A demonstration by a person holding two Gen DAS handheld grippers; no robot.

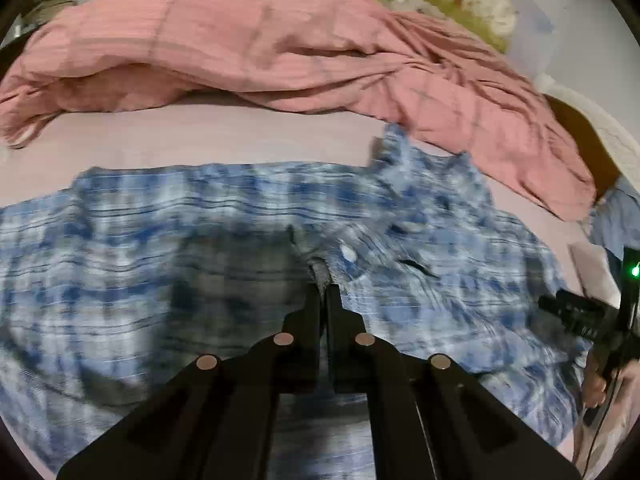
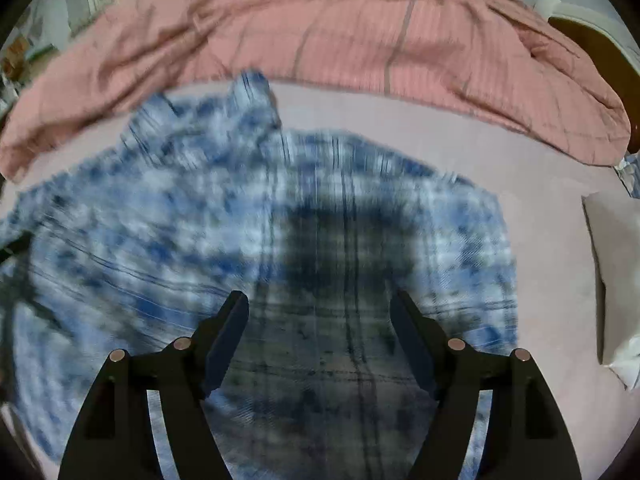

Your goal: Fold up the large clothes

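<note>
A blue and white plaid shirt [image 1: 160, 232] lies spread on a pale bed sheet [image 1: 200, 140], its collar end toward the far right. My left gripper [image 1: 324, 292] is shut, and a small raised ridge of the shirt's cloth is pinched between its tips near a white button [image 1: 349, 255]. In the right wrist view the same shirt [image 2: 160, 208] fills the middle, blurred. My right gripper [image 2: 320, 300] hovers over it with its jaws wide apart and only flat cloth showing between them, in the gripper's own shadow.
A crumpled pink checked blanket [image 1: 260, 40] [image 2: 400, 20] lies along the far side of the bed. A white pillow or folded cloth [image 2: 612, 280] sits at the right edge. A person's hand [image 1: 600, 380] on the other tool shows at the lower right of the left wrist view.
</note>
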